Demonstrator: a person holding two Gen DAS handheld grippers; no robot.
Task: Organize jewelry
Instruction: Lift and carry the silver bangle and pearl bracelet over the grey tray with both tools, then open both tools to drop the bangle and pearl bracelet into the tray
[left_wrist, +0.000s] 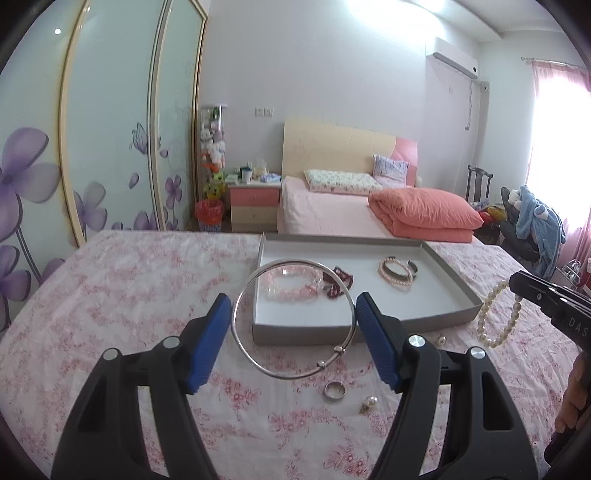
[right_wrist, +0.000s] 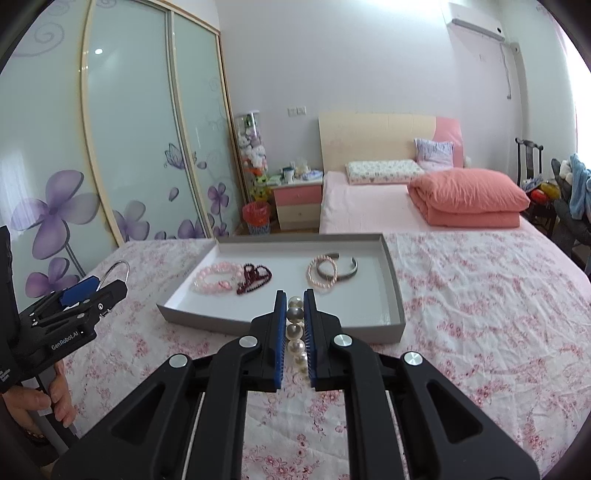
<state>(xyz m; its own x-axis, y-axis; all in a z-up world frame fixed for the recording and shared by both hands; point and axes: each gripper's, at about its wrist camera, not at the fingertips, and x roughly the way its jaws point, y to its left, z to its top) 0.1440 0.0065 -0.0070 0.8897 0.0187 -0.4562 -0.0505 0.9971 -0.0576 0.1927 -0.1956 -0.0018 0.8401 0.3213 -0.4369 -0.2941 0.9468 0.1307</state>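
My left gripper (left_wrist: 293, 306) is shut on a thin silver bangle (left_wrist: 338, 349), its blue pads pressing the hoop's two sides, held above the flowered cloth in front of the grey tray (left_wrist: 303, 334). The right gripper (right_wrist: 295, 295) is shut on a white pearl bracelet (right_wrist: 294, 330); in the left wrist view that pearl bracelet (left_wrist: 487, 306) hangs from the right gripper (left_wrist: 517, 282) beside the tray's right corner. The tray holds a pink bead bracelet (left_wrist: 291, 291), a dark red bead string (left_wrist: 338, 282) and a pink pearl bracelet with a dark cuff (left_wrist: 395, 273).
A silver ring (left_wrist: 334, 390) and a pearl earring (left_wrist: 369, 402) lie on the cloth near me, with another pearl stud (left_wrist: 440, 339) by the tray's front right. Behind the table stand a bed (left_wrist: 332, 210), a nightstand (left_wrist: 255, 203) and a sliding-door wardrobe (left_wrist: 110, 129).
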